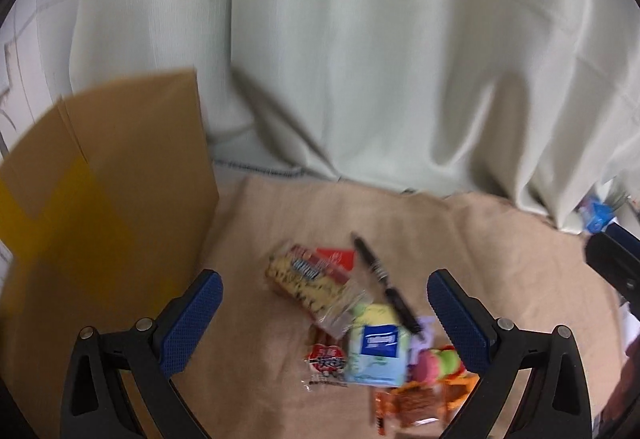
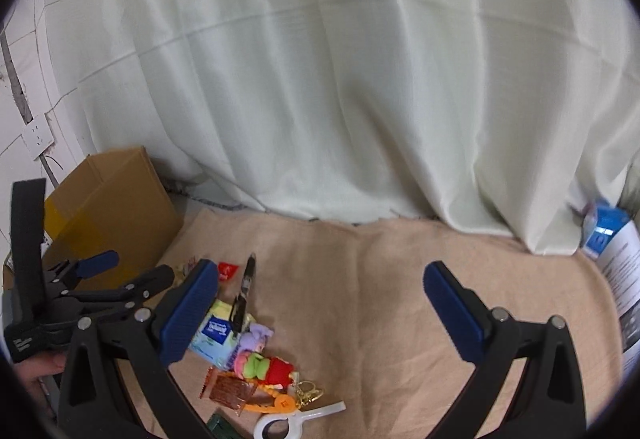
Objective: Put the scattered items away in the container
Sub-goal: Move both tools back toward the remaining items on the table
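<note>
Both grippers are wide open and hold nothing. The left gripper [image 1: 324,319] hangs over the pile of small things on the tan cloth [image 1: 480,239]. The right gripper [image 2: 320,311] hangs over a bare part of the cloth, to the right of the pile.

The cardboard box [image 1: 104,175] stands at the far left, just beside the pile. None of the things seen here are in it yet.

The things lie all in a heap, so trouble could come easily. The black pen [image 1: 386,285] lies across the tissue pack [image 1: 376,353] and touches the cracker packet [image 1: 308,281]. If the left gripper grabs the packet, the pen may roll away. The pen is thin and round, so it could slip out of the wide fingers.

The soft doll [image 2: 262,363] sits next to the keyring [image 2: 308,391] and the orange snack wrapper [image 2: 228,391]. It looks joined to the keyring, so a pull might drag that along.

The two grippers are close together near the pile, so they might bump.
</note>
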